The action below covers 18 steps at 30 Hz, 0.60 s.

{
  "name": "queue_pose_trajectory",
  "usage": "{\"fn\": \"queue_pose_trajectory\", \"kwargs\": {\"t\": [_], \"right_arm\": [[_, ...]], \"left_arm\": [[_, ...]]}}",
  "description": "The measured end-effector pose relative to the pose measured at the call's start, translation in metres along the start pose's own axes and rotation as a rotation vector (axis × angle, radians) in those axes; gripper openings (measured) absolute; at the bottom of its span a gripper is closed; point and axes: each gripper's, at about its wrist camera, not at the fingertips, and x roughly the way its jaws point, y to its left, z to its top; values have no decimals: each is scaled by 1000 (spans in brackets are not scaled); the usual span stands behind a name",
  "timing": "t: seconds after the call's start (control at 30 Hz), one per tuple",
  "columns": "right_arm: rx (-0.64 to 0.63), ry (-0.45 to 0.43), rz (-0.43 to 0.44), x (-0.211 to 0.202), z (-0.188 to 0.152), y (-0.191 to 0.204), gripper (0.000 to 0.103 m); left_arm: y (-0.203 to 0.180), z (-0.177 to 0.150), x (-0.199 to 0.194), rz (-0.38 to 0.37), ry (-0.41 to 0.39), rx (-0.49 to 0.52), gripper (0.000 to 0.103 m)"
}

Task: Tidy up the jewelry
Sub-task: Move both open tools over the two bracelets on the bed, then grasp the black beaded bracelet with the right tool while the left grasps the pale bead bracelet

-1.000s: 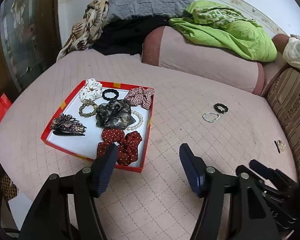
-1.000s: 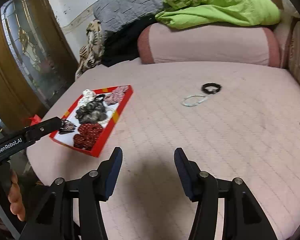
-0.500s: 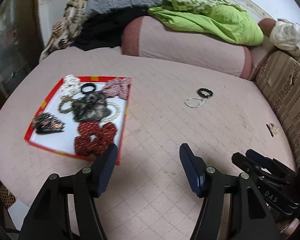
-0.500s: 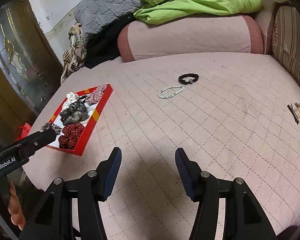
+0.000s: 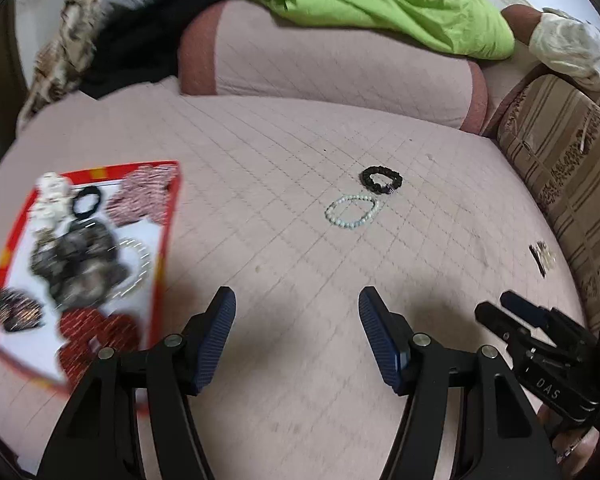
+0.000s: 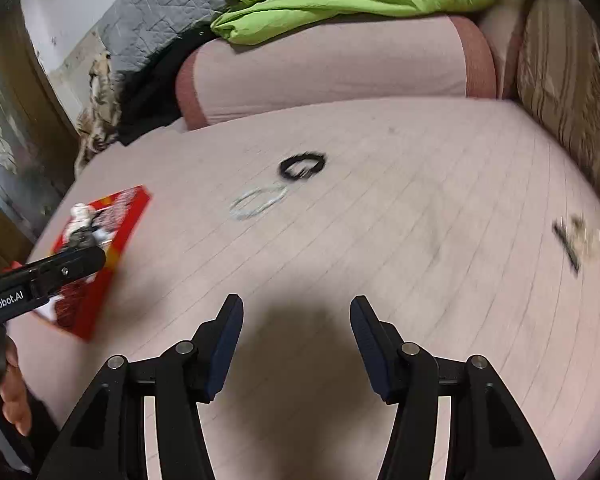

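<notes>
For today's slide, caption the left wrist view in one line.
Open left gripper over the bed, facing two loose bracelets, red tray at left.

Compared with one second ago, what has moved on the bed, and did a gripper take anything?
Both hands swung toward the loose pieces: the black bracelet and white bead bracelet now lie ahead of the left gripper, and the red tray has slid to the view's left. The right gripper turned likewise. Nothing was taken or released; both grippers are open as before, and the jewelry lies where it was.
</notes>
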Motion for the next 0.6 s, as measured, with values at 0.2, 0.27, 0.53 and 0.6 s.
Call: {"fn": "queue_pose_trajectory", "kwargs": {"t": [0.2,0.27,0.53,0.6], "right_arm": [[2,21,-10,50,52,-29,59],[1,31,1,65,67,-34,54],[17,42,61,116,107,-36,50],[35,44,80,125,112,-35,50]], "left_arm": [[-7,35,63,-51,50,0,49],[-8,41,79,-75,64,-10,47],[-17,55,124,-128,85,3,47],[-21,58,132,-132,88,18,47]]}}
